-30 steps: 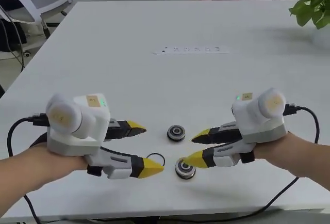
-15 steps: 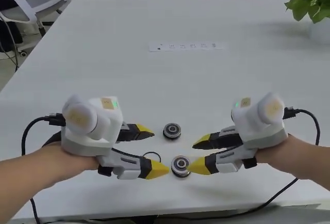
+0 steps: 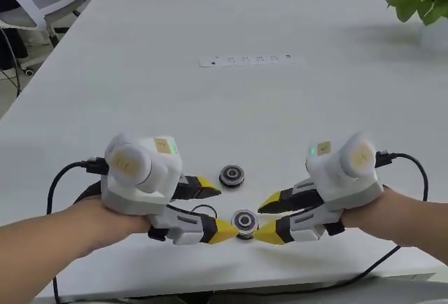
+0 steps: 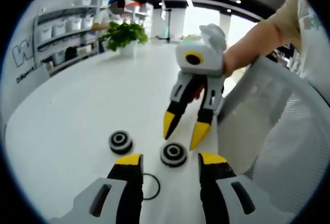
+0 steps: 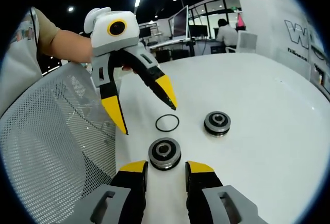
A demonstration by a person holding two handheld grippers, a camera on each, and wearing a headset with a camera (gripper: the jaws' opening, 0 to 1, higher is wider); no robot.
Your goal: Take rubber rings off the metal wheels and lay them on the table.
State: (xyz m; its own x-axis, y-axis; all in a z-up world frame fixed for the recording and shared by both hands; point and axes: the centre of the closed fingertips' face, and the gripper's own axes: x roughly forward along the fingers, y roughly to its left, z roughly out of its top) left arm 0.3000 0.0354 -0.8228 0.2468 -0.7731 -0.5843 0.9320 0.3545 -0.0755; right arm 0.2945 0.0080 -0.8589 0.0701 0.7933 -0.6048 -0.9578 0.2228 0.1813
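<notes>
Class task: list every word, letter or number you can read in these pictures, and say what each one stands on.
"W": large letter on the white wall, cut off after it.
Smaller line beneath it: blurred, not readable.
Printed strip on the table: too small to read.

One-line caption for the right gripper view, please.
Open right gripper faces the near wheel, left gripper opposite; a loose ring and the far wheel lie beyond.

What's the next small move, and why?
Probably close the right tool on the near wheel to pin it. It and the left tool are both open, tips flanking that wheel. One ring already lies loose on the table.
</notes>
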